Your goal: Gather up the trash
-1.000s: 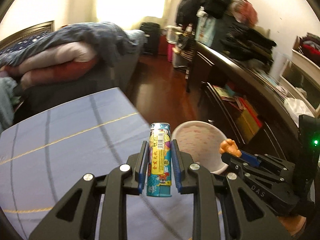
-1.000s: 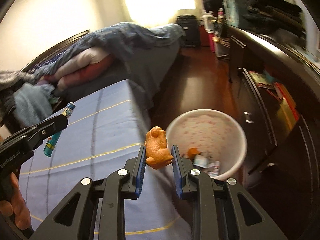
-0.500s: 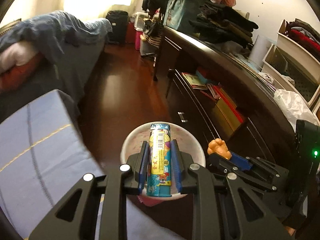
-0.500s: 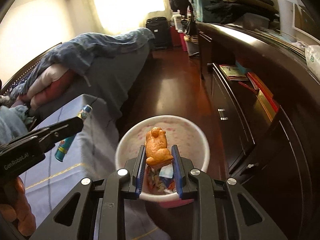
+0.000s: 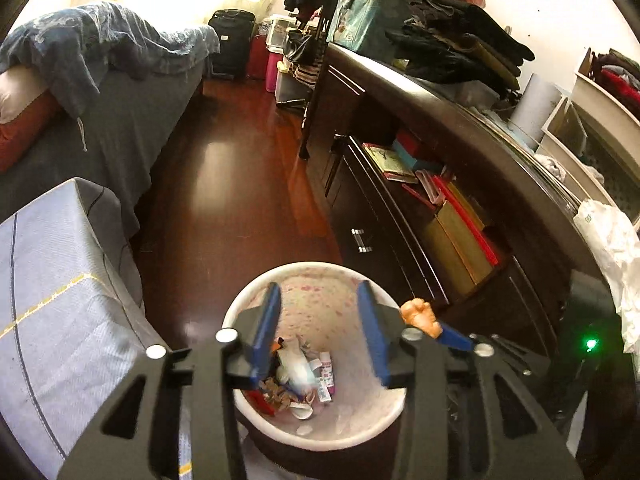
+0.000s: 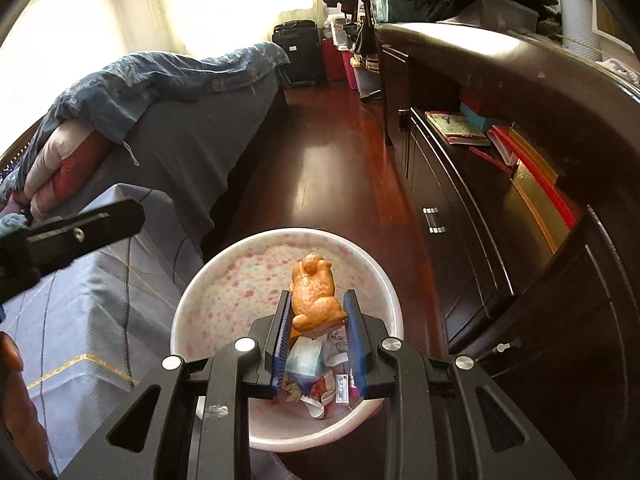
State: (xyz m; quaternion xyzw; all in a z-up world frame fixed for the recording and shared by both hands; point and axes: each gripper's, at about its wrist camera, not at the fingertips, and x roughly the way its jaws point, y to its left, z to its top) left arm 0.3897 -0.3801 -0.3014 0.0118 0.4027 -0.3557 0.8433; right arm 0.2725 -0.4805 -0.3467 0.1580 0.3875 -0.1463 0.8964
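Observation:
A white trash bin [image 5: 256, 300] with pink specks stands on the dark wood floor, holding wrappers and paper scraps. My left gripper [image 5: 320, 300] is open and empty right above the bin. My right gripper [image 6: 316, 304] is shut on an orange crumpled lump [image 6: 314, 292] and holds it over the bin [image 6: 224, 268]. The lump also shows in the left wrist view [image 5: 420, 314] at the bin's right rim. The colourful tube the left gripper held is not between its fingers; I cannot pick it out among the trash.
A table with a blue checked cloth [image 5: 48, 280] lies left of the bin. A dark dresser [image 5: 460, 200] with books runs along the right. A bed with blankets [image 5: 100, 80] stands at the back left, and suitcases [image 5: 232, 40] at the far end.
My left gripper has opened and the colourful tube has left it. Both grippers have moved further over the bin. My right gripper still holds the orange lump.

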